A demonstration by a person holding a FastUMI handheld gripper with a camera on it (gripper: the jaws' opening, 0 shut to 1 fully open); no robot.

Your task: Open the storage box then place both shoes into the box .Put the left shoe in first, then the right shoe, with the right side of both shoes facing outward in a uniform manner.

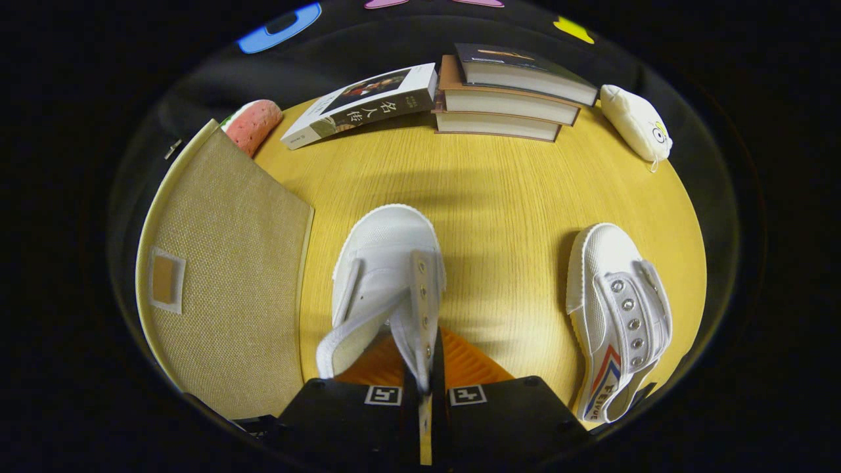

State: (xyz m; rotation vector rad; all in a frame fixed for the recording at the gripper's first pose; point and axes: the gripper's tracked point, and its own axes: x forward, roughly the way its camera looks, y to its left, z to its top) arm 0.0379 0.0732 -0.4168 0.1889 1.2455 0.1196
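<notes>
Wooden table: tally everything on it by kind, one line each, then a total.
White canvas shoes: 2, one pinched by its eyelet flap in the shut gripper, one lying free
Books: 4, a stack of three and one leaning
Beige woven storage box: 1
Plush toys: 2, pink and white
Total: 9

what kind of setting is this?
Likely a staged tabletop in a recording booth: wooden table against black cloth, with props: stacked books, plush toys, woven storage box. Gripper is shut on the white shoe.

Left shoe [387,276] on table [499,190], between box [223,263] and right shoe [617,315].
</notes>
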